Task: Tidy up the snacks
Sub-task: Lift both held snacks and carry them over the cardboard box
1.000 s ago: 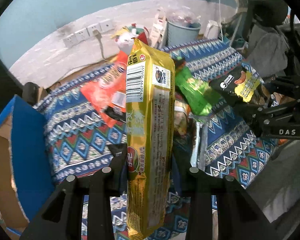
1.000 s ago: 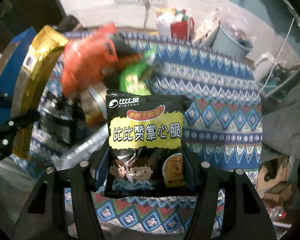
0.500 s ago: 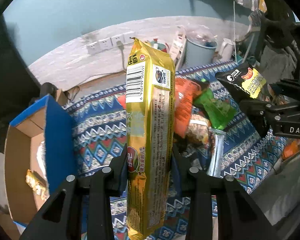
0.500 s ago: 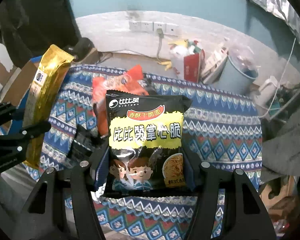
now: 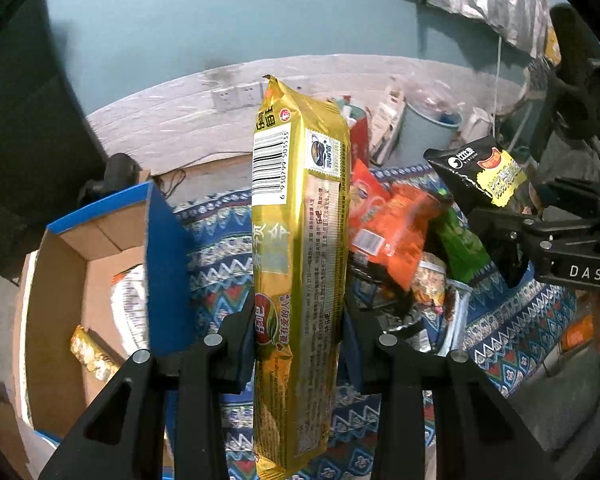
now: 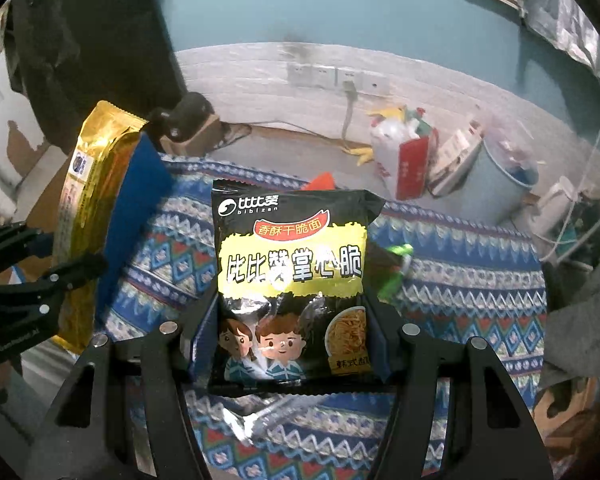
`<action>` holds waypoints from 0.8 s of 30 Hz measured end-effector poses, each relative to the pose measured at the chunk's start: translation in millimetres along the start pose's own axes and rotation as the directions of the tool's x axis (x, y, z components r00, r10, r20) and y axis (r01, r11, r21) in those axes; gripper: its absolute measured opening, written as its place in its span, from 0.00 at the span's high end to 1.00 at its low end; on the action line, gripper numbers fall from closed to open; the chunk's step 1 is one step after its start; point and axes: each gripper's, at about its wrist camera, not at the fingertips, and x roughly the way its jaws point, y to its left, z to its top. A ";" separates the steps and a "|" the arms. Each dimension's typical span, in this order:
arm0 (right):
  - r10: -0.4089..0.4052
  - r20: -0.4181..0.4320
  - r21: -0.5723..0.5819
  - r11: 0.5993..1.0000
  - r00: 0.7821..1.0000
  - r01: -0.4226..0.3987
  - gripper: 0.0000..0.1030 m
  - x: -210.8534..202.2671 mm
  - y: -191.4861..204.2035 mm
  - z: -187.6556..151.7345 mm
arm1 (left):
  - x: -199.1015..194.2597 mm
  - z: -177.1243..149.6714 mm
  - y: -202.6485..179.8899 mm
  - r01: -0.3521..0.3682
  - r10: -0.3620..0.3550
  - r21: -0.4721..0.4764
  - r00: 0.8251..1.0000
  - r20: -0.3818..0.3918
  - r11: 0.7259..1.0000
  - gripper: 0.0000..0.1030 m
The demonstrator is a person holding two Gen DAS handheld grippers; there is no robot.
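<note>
My left gripper point(image 5: 298, 344) is shut on a long gold biscuit packet point(image 5: 300, 264), held upright above the patterned cloth. My right gripper point(image 6: 290, 340) is shut on a black and yellow noodle snack bag point(image 6: 290, 280), which stands upright between its pads. Each view shows the other tool: the black bag point(image 5: 478, 170) at the right of the left wrist view, the gold packet point(image 6: 86, 208) at the left of the right wrist view. An open cardboard box with blue flaps point(image 5: 96, 240) stands left of the cloth, a white bag and a small gold packet inside.
A heap of snack bags, orange point(image 5: 392, 236) and green point(image 5: 460, 244), lies on the patterned cloth point(image 6: 460, 292). A silver wrapper point(image 6: 276, 416) lies near the front. Behind on the floor stand a pale blue bucket point(image 6: 508, 184), a red and white bag point(image 6: 404, 156) and wall sockets point(image 6: 336, 78).
Both grippers rose and swung left with their packets still gripped. The cardboard box came into view at the left, and the snack heap shifted right and lower.
</note>
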 end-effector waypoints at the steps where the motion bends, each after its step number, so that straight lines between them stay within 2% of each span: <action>1: 0.004 0.002 -0.005 1.000 1.000 -0.004 0.40 0.6 3.9 2.5 | -1.7 0.0 5.4 -0.004 0.004 -0.012 1.000 0.006 1.000 0.64; 12: 0.043 0.022 -0.054 0.998 0.999 -0.042 0.40 11.9 51.1 34.9 | -16.5 -5.2 50.6 -0.038 0.043 -0.097 0.998 0.046 0.995 0.64; 24: 0.103 0.028 -0.128 0.987 0.994 -0.099 0.40 24.3 114.2 64.1 | -27.6 -18.2 108.3 -0.070 0.082 -0.208 0.995 0.050 0.976 0.64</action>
